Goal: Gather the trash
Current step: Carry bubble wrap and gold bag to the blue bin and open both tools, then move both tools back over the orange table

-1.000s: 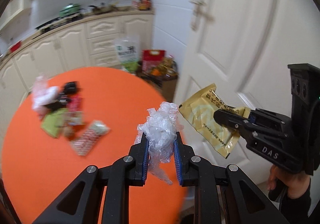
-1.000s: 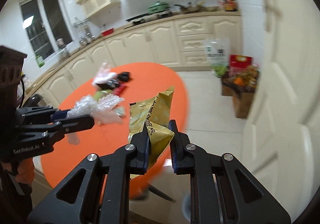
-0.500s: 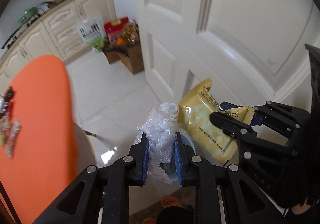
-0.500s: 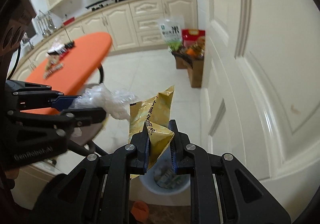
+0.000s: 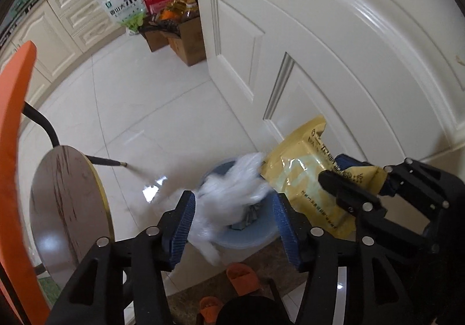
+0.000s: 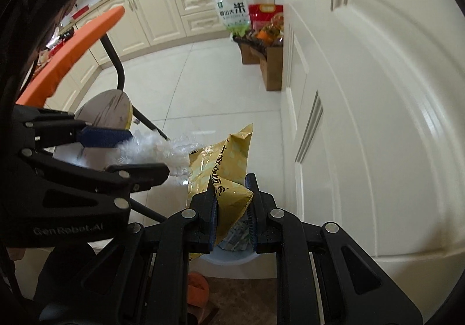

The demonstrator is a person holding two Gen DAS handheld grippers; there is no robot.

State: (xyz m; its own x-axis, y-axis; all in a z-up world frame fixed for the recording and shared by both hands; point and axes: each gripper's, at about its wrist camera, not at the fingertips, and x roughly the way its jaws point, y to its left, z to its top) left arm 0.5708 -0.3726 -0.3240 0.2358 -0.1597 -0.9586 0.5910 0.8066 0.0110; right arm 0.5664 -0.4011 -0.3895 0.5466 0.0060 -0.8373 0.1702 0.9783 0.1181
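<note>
One yellow packet stands upright, long axis vertical; right gripper clamps it.

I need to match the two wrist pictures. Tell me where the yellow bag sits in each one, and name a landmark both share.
Left wrist: yellow bag at right of centre, pinched by the right gripper, over the bin.
Right wrist: yellow bag at bottom centre, standing up between the near fingers.
Shared landmark: the cardboard box beside the white door.

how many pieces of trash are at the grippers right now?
2. Clear plastic wad between the open left gripper, over the bin. Yellow snack bag clamped in the right gripper.
</note>
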